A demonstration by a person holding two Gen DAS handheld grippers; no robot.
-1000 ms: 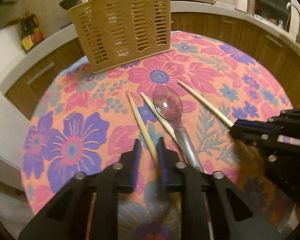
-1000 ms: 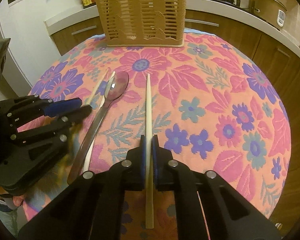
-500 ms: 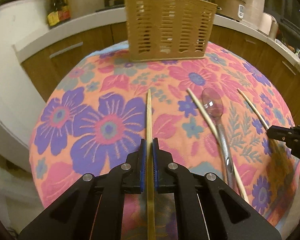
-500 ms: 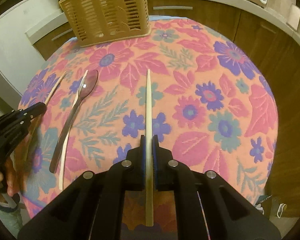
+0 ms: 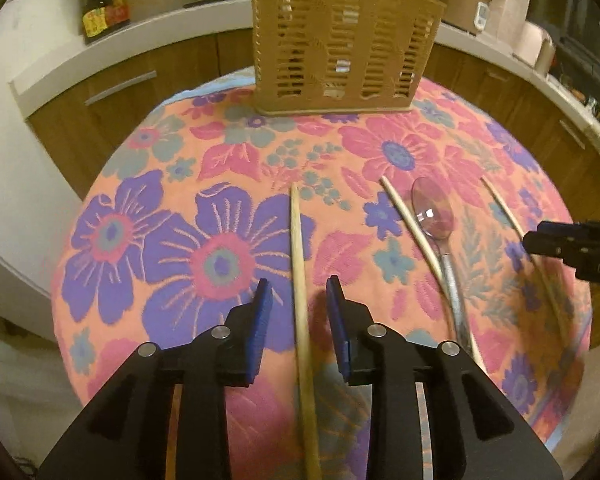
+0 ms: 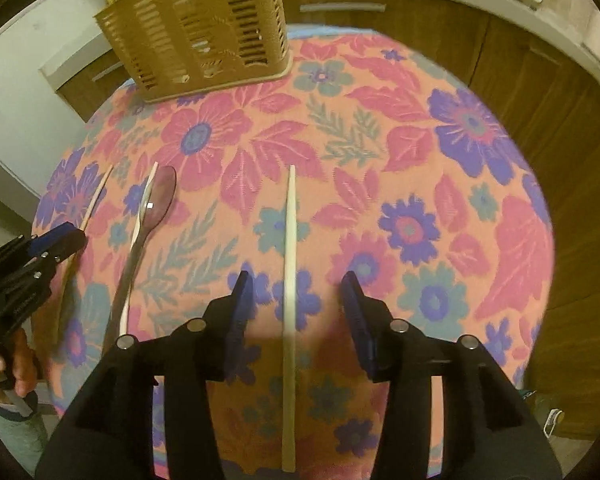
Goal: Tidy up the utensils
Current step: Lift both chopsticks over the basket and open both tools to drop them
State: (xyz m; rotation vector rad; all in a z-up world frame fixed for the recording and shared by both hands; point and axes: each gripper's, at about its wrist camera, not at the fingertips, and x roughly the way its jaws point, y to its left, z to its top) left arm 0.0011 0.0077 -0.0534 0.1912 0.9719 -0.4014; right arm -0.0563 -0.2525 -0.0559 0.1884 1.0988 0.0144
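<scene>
Four utensils lie on the flowered tablecloth (image 5: 148, 240), listed from left to right.

Item one: tan chopstick (image 5: 300, 280), lying lengthwise toward the holder, between the blue pads (image 5: 260, 324) of the left gripper (image 5: 299, 294). Its jaws are opening; both pads stand clear of the stick, which rests on the cloth with a gap on each side. From the right wrist view the same gripper (image 6: 60, 240) shows at the left edge, with a hand (image 6: 16, 364) around its grip.

Item two: pale chopstick (image 5: 420, 240), slanting, just beside the spoon's left side; whether the two touch along the handle I cannot tell.

Item three: metal spoon (image 5: 434, 212), bowl up and toward the holder, handle running back toward the table's near edge. In the right wrist view the spoon (image 6: 158, 200) lies with that pale stick along its left side.

Item four: white chopstick (image 6: 290, 260), well apart from the spoon, lying straight between the pads (image 6: 236, 312) of the right gripper (image 6: 296, 280). These jaws are opening too, wider than the left pair, with neither pad on the stick. In the left wrist view this chopstick (image 5: 504, 208) runs under the black tip of the right gripper (image 5: 540, 240).

Back of table: slatted tan utensil holder (image 5: 340, 48), upright on the cloth at the far edge, well apart from all four pieces. Its contents are unclear through the slats.

Surroundings: white counter (image 5: 160, 28) over wooden cabinets (image 5: 140, 92), with a dark bottle (image 5: 104, 0) at its left end.
</scene>
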